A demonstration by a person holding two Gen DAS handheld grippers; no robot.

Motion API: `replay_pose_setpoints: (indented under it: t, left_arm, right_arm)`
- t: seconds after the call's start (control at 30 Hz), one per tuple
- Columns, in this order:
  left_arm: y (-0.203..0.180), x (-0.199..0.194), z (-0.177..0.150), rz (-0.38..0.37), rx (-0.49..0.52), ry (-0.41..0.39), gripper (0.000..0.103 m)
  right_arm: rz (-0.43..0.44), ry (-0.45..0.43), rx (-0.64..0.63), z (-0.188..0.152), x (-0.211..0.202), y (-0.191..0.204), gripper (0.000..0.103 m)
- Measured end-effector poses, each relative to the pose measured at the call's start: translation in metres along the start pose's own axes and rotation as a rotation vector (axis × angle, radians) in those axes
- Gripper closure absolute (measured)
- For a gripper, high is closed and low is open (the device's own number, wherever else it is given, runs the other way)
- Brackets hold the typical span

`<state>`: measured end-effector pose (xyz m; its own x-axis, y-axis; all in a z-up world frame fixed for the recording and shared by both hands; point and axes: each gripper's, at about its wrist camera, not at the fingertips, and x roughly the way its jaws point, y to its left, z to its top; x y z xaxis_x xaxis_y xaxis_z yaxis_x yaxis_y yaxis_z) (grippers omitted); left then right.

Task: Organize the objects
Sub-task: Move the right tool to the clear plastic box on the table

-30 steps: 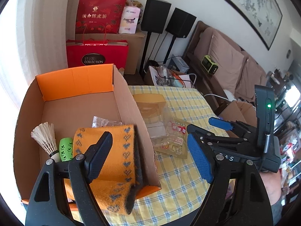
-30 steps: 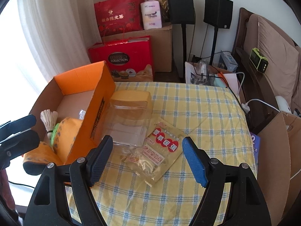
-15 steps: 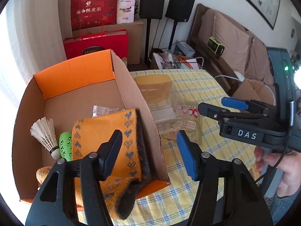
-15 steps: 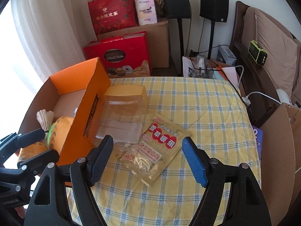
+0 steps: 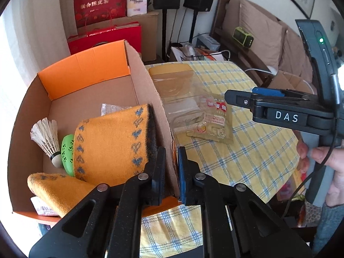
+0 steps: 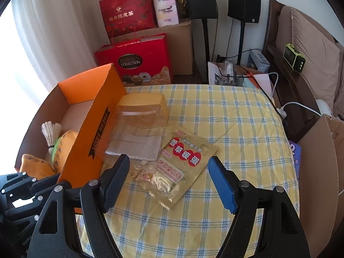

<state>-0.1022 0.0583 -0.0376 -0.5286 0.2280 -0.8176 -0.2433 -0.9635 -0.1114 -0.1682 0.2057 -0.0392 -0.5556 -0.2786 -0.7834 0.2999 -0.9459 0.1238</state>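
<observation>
An orange cardboard box (image 5: 86,79) stands on the left of the checked table. It holds an orange knitted cloth (image 5: 111,142), a shuttlecock (image 5: 46,135) and a green perforated piece (image 5: 67,152). My left gripper (image 5: 171,165) is closing on the box's right wall near the front corner, with the cardboard pinched between its pads. Beside the box lie a clear container with a yellow lid (image 6: 139,124) and a gold packet (image 6: 182,163). My right gripper (image 6: 169,180) hovers open over the packet's near end, holding nothing.
Red gift bags (image 6: 133,62) and a large carton (image 6: 180,43) stand behind the table, with two black speakers (image 6: 244,3) on stands. A sofa (image 6: 311,49) and an open carton (image 6: 318,161) lie to the right. A hand (image 5: 322,157) holds the right gripper.
The left gripper came down and its jaws went from wide open to pinched on the box's right wall. The right gripper stayed open above the packet.
</observation>
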Motion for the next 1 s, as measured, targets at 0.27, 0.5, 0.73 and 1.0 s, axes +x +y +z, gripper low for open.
replay_pose_setpoints:
  t: [0.27, 0.5, 0.73, 1.0]
  left_arm:
    - [0.032, -0.038, 0.016, -0.109, -0.147, -0.12, 0.052]
    - [0.057, -0.066, 0.034, -0.089, -0.206, -0.203, 0.03]
    - [0.07, -0.062, 0.036, -0.096, -0.231, -0.201, 0.027]
    - [0.077, -0.05, 0.033, -0.108, -0.252, -0.186, 0.027]
  right_arm:
    - [0.034, -0.005, -0.009, 0.009, 0.011, 0.014, 0.023]
    - [0.077, 0.033, -0.007, 0.02, 0.04, 0.031, 0.021]
    - [0.082, 0.082, -0.001, 0.042, 0.065, 0.037, 0.019]
    - [0.103, 0.144, -0.002, 0.046, 0.09, 0.042, 0.017]
